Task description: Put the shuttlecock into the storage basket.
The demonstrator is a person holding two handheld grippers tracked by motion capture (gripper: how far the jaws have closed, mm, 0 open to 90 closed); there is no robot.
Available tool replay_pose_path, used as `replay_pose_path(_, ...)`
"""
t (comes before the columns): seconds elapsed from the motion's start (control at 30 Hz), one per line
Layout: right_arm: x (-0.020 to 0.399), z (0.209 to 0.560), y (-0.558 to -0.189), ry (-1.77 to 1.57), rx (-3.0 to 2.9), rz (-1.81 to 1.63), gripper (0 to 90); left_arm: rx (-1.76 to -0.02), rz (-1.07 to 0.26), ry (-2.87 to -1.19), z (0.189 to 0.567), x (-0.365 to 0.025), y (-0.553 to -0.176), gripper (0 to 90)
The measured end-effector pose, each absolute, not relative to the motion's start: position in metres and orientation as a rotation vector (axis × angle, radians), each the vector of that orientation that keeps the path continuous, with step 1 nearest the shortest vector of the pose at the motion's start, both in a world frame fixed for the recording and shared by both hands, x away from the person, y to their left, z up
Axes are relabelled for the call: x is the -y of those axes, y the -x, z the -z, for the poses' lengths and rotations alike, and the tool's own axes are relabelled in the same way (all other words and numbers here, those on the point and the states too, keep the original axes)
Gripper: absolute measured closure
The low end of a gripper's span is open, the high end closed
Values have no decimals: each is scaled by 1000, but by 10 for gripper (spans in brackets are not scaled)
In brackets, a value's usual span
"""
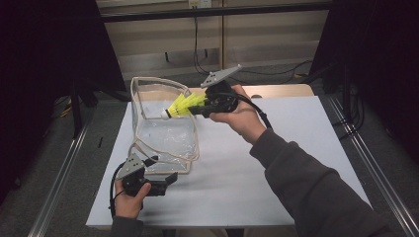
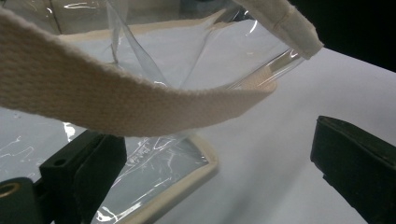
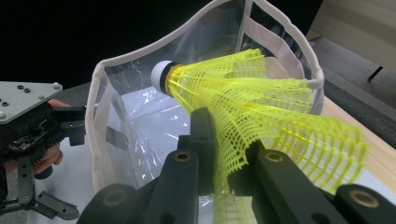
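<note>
In the high view, at the lower left of the frame, we see the left gripper (image 1: 170,178) lying low on the white table (image 1: 296,148), held by a hand, its jaws spread wide and gripping nothing. In the left gripper view a cream woven strap (image 2: 116,102) of the bag crosses the upper half of the frame above the jaws, not pinched by them.

Just above it in the high view, left of centre, stands a clear plastic bag (image 1: 163,133) with cream trim, its mouth open.

Right of the bag's mouth, near the upper centre, the right gripper (image 1: 193,112) is clamped narrowly on a yellow shuttlecock (image 1: 183,105) (its white cork tip points left, over the bag's opening). In the right gripper view the shuttlecock's (image 3: 261,116) mesh skirt is squeezed between the jaws.
</note>
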State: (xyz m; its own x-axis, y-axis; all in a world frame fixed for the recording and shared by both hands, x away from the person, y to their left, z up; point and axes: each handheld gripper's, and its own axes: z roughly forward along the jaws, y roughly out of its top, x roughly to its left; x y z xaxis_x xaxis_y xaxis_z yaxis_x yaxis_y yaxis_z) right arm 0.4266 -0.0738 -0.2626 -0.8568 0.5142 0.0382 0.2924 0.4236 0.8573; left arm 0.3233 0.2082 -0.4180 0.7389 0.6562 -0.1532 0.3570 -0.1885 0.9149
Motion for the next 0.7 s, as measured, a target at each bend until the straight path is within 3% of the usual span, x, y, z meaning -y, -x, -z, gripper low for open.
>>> replay_pose_path(0.7,50,264,-429,-677,-2466,-1380,827,-791,-326,-1801,418,-209,-323,36)
